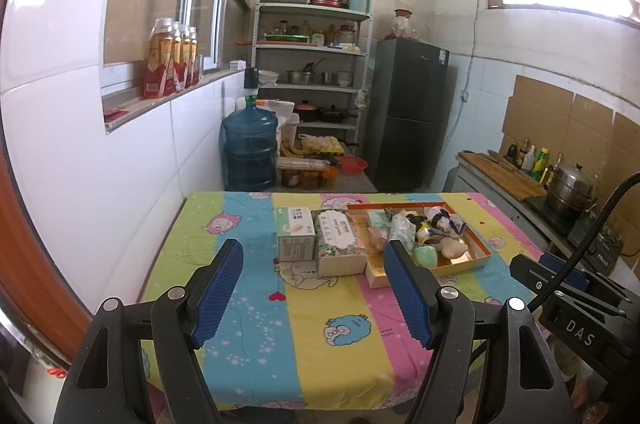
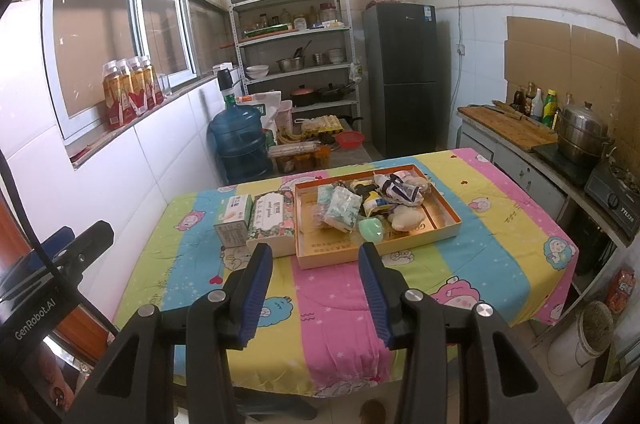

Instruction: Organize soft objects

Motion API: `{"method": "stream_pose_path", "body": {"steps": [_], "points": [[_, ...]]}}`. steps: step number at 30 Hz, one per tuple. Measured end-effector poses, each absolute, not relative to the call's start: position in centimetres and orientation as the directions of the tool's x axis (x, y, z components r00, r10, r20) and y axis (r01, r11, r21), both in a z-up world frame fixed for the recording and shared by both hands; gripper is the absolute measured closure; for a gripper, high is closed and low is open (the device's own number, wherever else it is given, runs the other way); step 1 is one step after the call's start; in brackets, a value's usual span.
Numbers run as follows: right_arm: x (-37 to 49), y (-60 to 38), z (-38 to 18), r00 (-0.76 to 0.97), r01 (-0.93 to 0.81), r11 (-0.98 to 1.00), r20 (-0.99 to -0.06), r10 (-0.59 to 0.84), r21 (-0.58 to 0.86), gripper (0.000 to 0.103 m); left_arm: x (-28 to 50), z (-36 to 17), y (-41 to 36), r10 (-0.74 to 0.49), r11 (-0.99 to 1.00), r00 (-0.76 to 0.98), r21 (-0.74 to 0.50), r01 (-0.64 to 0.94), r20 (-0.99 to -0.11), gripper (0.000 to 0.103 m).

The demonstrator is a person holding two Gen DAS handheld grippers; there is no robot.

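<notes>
Your right gripper [image 2: 316, 268] fills the lower centre of its view, spread wide with nothing between its blue pads [image 2: 254, 298]. Your left gripper [image 1: 314, 264] sits low in its own frame, equally wide and equally bare. Both hang over the near edge of the table [image 2: 328, 320], well short of anything on it.

Past the right gripper, in the middle of the frame, lies the shallow orange tray [image 2: 320, 256]. The soft objects [image 2: 376, 204] are heaped in its far half: crinkled packets, a tissue pack [image 2: 340, 212], a pale green round piece [image 2: 372, 229] and a cream lump [image 2: 406, 218]. Left of the tray, just beside it, stand a floral tissue box [image 2: 270, 220] and a smaller green box [image 2: 234, 220].

This layout would fit a pile waiting to be sorted or one already gathered into the tray, so check which before committing. If you do pick, take one item at a time from the heap's edge, come down with the pads either side of its bulk, and close gently; these things will squash and slip, and the packets overlap.
</notes>
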State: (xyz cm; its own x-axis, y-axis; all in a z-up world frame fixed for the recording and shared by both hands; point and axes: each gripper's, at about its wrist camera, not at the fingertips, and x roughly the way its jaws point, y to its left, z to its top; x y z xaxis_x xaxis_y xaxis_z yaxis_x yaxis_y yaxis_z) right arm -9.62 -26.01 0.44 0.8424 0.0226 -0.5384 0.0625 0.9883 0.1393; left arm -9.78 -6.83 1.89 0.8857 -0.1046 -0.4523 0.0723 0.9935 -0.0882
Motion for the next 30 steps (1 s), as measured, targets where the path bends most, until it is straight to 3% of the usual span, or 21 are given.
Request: {"method": "stream_pose_path", "body": {"steps": [30], "points": [[-9.73,-25.79,0.5,0.843,0.065,0.989,-0.538,0.017,0.133,0.058,-9.85,1.31,-6.57,-0.112,0.992,0.882,-0.095,0.077,-0.459,0.029]]}}
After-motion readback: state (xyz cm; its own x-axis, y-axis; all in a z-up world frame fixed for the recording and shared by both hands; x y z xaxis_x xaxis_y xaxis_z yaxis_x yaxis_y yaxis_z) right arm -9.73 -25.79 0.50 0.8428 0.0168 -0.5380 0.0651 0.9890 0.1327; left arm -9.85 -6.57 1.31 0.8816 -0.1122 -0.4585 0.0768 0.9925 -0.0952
